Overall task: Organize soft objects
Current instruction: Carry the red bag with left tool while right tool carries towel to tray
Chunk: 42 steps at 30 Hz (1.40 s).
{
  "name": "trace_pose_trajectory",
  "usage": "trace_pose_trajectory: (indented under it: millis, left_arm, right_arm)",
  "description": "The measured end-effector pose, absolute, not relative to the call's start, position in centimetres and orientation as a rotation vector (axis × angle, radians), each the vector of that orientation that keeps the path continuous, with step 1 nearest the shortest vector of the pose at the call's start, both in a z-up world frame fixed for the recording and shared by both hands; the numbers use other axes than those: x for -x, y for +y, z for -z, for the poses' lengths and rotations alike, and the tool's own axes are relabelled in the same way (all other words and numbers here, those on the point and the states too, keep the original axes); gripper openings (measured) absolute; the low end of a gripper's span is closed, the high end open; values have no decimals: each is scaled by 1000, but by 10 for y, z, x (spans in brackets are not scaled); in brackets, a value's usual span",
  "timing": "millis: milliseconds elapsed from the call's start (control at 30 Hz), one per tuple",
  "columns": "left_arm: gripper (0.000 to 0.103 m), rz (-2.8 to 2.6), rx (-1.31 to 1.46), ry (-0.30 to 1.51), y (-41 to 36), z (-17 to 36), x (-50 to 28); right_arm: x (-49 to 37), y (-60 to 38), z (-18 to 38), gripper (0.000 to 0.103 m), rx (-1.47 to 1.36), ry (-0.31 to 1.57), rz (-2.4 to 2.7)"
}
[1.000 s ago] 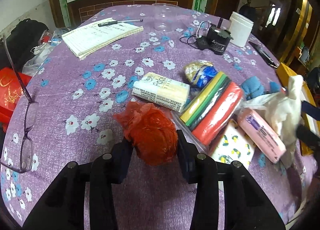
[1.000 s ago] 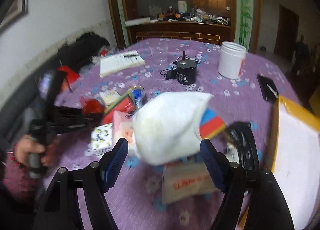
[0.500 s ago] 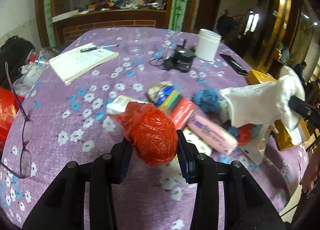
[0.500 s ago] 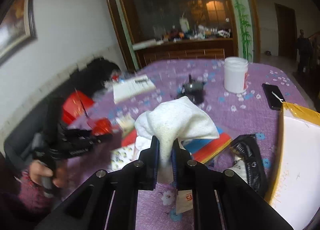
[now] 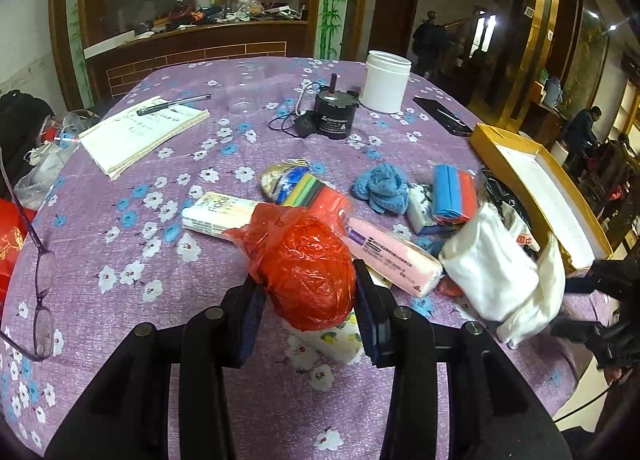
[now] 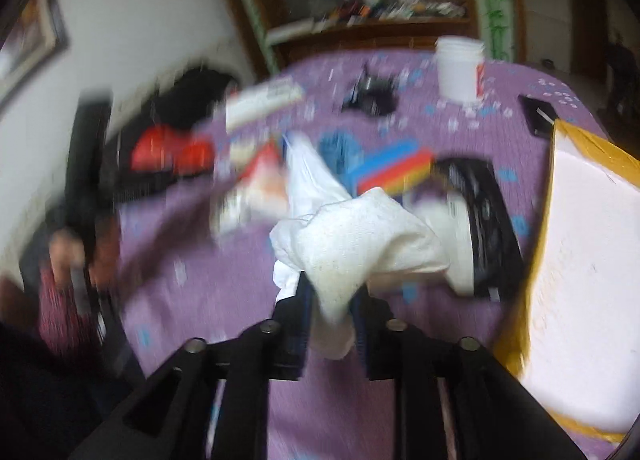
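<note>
My left gripper (image 5: 308,292) is shut on a crumpled red plastic bag (image 5: 308,256), held just above the purple flowered tablecloth (image 5: 120,244). A white cloth (image 6: 360,236) hangs between the pads of my right gripper (image 6: 332,296), pinched at its lower fold while the jaws are opening; the view is blurred. The same white cloth (image 5: 492,272) shows at the right in the left wrist view. Behind the bag lie a tissue pack (image 5: 218,214), a pink pack (image 5: 392,260), a blue cloth (image 5: 384,188) and a blue-and-red sponge pack (image 5: 456,196).
A yellow box (image 5: 532,180) with a white inside lies at the right edge. Farther back stand a white jar (image 5: 386,82), a black motor (image 5: 334,116) with a cable, a phone (image 5: 440,116) and a notebook (image 5: 140,134) with a pen. Glasses (image 5: 40,284) lie at the left.
My right gripper closed on the white cloth and carried it sideways over the pile. My left gripper rose with the red bag and swung toward the table's right side.
</note>
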<state>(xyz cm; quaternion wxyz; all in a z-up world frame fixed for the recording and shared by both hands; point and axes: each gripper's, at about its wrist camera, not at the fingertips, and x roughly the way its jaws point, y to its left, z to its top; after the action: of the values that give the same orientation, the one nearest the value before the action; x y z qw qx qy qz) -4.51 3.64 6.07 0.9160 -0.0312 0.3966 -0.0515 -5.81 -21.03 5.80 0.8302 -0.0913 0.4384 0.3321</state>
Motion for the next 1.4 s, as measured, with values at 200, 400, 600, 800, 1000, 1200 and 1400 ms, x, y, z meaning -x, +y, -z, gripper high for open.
trace_pose_trajectory:
  millis: [200, 400, 600, 800, 1000, 1200, 1400]
  left_arm:
    - [39, 124, 51, 811, 29, -63, 50]
    - [39, 132, 52, 820, 27, -62, 50]
    - [39, 138, 54, 814, 28, -62, 51]
    - [39, 154, 60, 797, 26, -66, 55]
    - [39, 199, 25, 760, 12, -77, 64]
    - [39, 233, -3, 760, -8, -85, 61]
    - [39, 313, -38, 771, -46, -95, 51]
  right_arm:
    - [80, -229, -70, 74, 252, 837, -642]
    - [72, -217, -73, 79, 191, 794, -643]
    - [51, -208, -58, 6, 104, 895, -646]
    - [66, -241, -92, 5, 12, 785, -676]
    - [79, -270, -128, 5, -69, 629, -696]
    - [64, -285, -116, 5, -167, 658, -679]
    - [52, -298, -114, 5, -227, 649, -642]
